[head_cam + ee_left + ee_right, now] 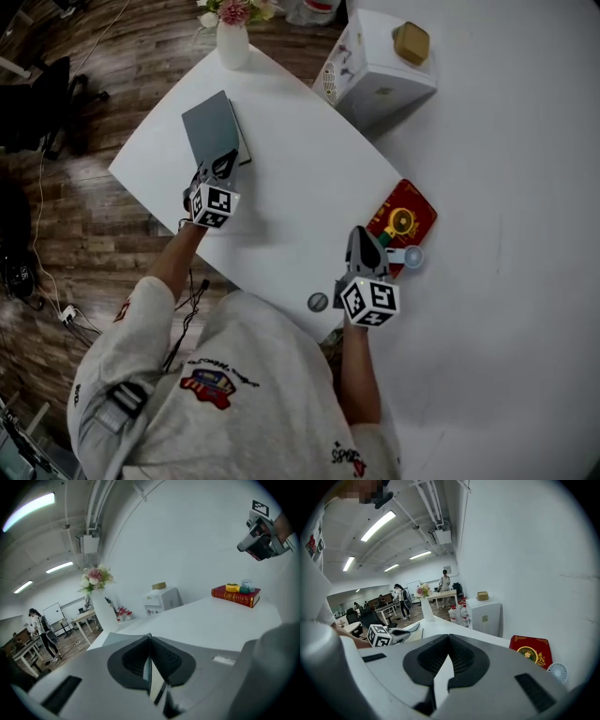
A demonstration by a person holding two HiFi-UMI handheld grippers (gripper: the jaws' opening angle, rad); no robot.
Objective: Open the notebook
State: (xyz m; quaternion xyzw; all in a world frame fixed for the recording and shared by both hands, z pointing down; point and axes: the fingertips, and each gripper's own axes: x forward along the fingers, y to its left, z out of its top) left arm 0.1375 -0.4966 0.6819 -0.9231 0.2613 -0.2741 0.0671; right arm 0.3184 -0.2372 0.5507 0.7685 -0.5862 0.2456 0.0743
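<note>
The notebook (214, 127), with a grey cover, lies at the far left of the white table (291, 178), and white pages show along its right edge. My left gripper (225, 162) is at the notebook's near edge. In the left gripper view the left gripper (150, 641) is shut on a thin strip of the grey cover (123, 638), which shows between the pads and just beyond them. My right gripper (362, 236) hovers over the table's near right part, beside the red book (403, 217). Its jaws meet at the tips with nothing between them (449, 639).
A white vase of flowers (232, 37) stands at the table's far corner. A white box (380, 70) with a tan object (412, 42) on top stands beyond the table. A small white fan (412, 255) lies by the red book, and a round grey disc (319, 302) sits at the near edge.
</note>
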